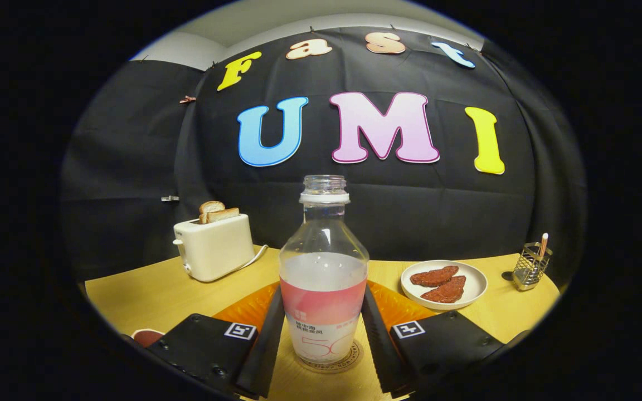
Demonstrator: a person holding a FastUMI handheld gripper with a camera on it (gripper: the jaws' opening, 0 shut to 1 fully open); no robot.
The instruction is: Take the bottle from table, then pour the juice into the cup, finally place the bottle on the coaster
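An uncapped clear bottle [324, 289] with a pink and white label stands upright between my fingers. Its base rests on a round coaster [354, 359] on the wooden table [154, 295]. Pale liquid fills it to just above the label. My gripper [322, 295] is shut on the bottle, one finger [268, 340] against each side of the label. The red rim of what may be the cup [145, 336] shows low beside the left finger, mostly hidden.
An orange ribbed mat [248, 306] lies behind the bottle. A cream toaster [215, 245] with two bread slices stands at the back left. A white plate [474, 289] with two reddish patties sits to the right, and beyond it a metal holder [530, 267] with a pen.
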